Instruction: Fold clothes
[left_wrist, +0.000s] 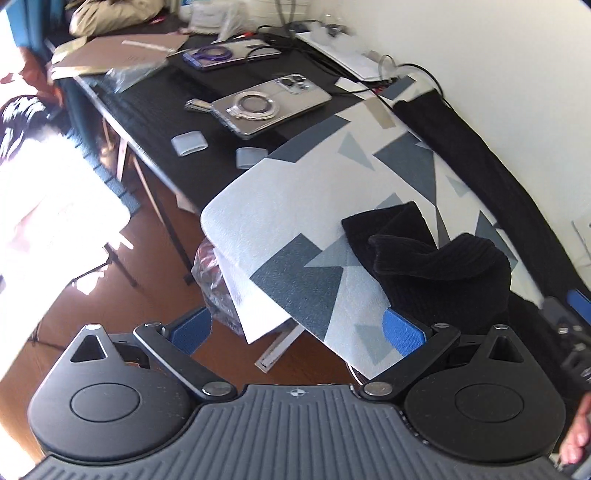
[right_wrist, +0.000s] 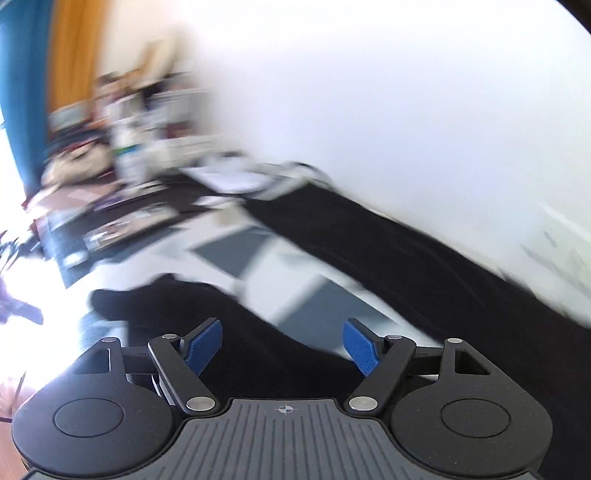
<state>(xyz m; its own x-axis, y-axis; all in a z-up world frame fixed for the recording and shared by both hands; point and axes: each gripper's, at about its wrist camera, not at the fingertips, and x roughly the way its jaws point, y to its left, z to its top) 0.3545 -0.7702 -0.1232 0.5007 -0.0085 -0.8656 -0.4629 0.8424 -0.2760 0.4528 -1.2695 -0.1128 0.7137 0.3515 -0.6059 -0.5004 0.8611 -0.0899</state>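
My left gripper (left_wrist: 297, 328): jaws wide, empty. My right gripper (right_wrist: 282, 345): jaws apart, nothing pinched. Black garment (left_wrist: 439, 266) bunched on patterned mat (left_wrist: 295, 192), near mat's overhanging edge. Right view blurred. Risk: I misjudge grab, drag mat off table (left_wrist: 155, 122); phone (left_wrist: 273, 105) nearby.
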